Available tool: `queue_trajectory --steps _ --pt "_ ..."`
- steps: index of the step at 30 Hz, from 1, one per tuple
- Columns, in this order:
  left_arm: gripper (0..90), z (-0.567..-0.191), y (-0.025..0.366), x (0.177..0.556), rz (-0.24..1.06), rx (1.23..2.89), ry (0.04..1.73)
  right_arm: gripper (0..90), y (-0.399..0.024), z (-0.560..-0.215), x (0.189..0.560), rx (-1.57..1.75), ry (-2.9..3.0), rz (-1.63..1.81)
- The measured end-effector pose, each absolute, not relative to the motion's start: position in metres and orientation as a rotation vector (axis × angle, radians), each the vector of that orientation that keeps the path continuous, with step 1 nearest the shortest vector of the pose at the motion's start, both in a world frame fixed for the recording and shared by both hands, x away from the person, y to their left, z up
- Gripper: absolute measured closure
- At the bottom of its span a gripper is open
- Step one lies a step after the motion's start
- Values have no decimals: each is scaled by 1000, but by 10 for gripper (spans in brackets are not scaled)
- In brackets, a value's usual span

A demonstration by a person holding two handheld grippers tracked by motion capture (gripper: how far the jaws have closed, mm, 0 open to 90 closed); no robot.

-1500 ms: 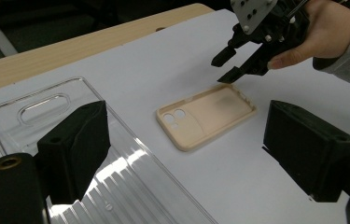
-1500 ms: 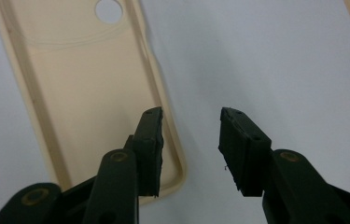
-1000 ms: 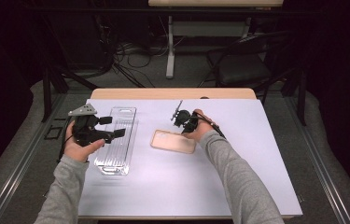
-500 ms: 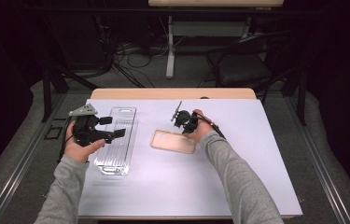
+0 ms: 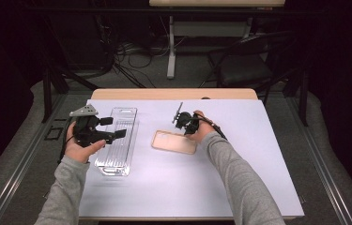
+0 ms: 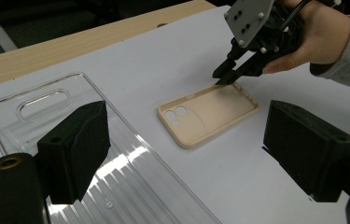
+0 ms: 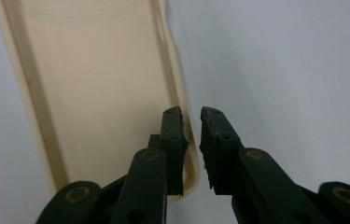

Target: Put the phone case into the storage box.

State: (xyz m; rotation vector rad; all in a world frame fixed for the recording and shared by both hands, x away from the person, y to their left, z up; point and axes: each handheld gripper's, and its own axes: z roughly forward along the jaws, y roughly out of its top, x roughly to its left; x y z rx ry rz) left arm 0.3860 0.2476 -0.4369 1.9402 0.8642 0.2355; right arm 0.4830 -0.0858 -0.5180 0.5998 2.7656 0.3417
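A beige phone case (image 5: 174,142) is seen lying flat, hollow side up, on the white surface (image 5: 239,187), just right of a clear plastic tray (image 5: 116,146). In the high view its long axis runs left to right, slightly tilted, with the camera cut-out end toward the tray. The right gripper (image 7: 191,122) is set over the case's side wall at the opposite end: one jaw stands inside the case, the other outside; they have just been closing, with a narrow gap left around the rim. The left gripper (image 5: 117,134) is held over the tray, jaws wide apart, nothing between them.
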Motion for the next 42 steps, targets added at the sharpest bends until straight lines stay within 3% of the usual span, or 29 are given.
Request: queue_trajectory --steps 42 --pt "146 -439 247 387 233 1946 873 856 -86 -529 484 454 2787 242"
